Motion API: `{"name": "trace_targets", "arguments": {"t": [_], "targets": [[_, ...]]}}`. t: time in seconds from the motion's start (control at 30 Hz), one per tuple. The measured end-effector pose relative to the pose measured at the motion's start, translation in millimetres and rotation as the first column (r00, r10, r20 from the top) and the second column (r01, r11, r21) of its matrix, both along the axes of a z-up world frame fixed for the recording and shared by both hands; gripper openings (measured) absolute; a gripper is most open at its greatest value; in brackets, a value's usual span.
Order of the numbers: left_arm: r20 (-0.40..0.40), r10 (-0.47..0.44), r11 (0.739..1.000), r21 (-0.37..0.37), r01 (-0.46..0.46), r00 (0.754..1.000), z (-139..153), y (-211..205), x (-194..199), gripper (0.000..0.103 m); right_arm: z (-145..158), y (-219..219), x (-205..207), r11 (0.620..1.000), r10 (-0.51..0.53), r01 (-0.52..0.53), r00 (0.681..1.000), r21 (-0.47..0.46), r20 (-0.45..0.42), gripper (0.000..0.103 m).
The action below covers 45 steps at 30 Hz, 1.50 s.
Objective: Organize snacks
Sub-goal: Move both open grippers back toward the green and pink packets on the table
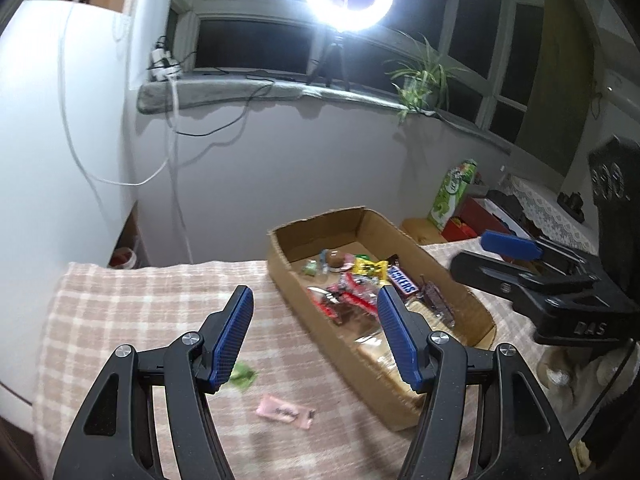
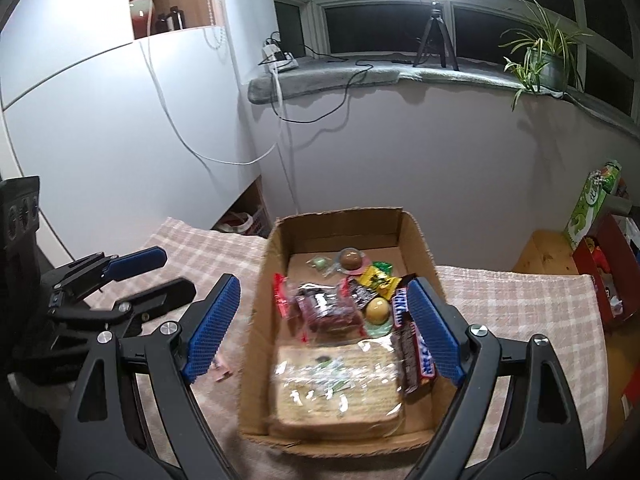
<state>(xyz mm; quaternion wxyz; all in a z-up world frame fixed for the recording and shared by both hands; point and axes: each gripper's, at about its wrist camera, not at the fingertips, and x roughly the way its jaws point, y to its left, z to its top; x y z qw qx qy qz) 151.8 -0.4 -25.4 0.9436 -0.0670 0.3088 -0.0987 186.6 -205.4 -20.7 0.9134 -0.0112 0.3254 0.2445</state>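
An open cardboard box [image 1: 280,256] [image 2: 260,280] sits on a checked tablecloth and holds several snacks: a Snickers bar [image 1: 402,280] [image 2: 414,344], a yellow packet [image 1: 370,269] [image 2: 378,278], red wrappers [image 2: 320,306] and a clear-wrapped cracker pack [image 2: 336,392]. A pink wrapped snack [image 1: 285,411] and a green snack [image 1: 243,376] lie on the cloth left of the box. My left gripper [image 1: 314,300] is open and empty above the cloth, by the box's left wall. My right gripper [image 2: 324,286] is open and empty over the box. Each gripper shows in the other's view, the right [image 1: 512,258] and the left [image 2: 156,274].
A green carton [image 1: 452,194] and a red box [image 2: 604,264] stand right of the table on a wooden surface [image 2: 540,252]. A ring light on a tripod [image 2: 434,36] and a potted plant [image 2: 546,60] stand on the windowsill. White cabinets are at the left.
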Motion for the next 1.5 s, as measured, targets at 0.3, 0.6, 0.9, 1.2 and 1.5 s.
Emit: {"name": "trace_targets", "arguments": {"t": [0.3,0.6,0.9,1.2,1.5], "targets": [[-0.014,0.09,0.996,-0.023,-0.09,0.996,-4.9,51.3,-12.9,0.064,-15.2,36.3,-44.7,0.987,0.152,-0.15,0.988,0.052,-0.023,0.088],[-0.077,0.094,0.993,-0.06,-0.099,0.993,-30.9,76.7,-11.0,0.064,-61.6,93.1,-67.6,0.971,0.24,-0.239,0.965,0.018,-0.103,0.085],[-0.152,0.032,0.997,-0.071,-0.043,0.988,-61.2,84.7,1.7,0.064,-95.5,116.6,-51.7,0.984,0.166,-0.175,0.974,-0.044,-0.156,0.071],[-0.193,-0.106,0.992,0.045,0.116,0.976,-82.4,71.8,20.3,0.064,-90.6,122.2,-62.3,0.988,0.138,-0.146,0.982,-0.053,-0.132,0.06],[-0.236,-0.24,0.955,0.119,0.273,0.942,-103.6,60.9,40.0,0.064,-116.3,130.0,-51.0,0.998,-0.011,-0.002,0.98,-0.063,-0.198,0.06]]}}
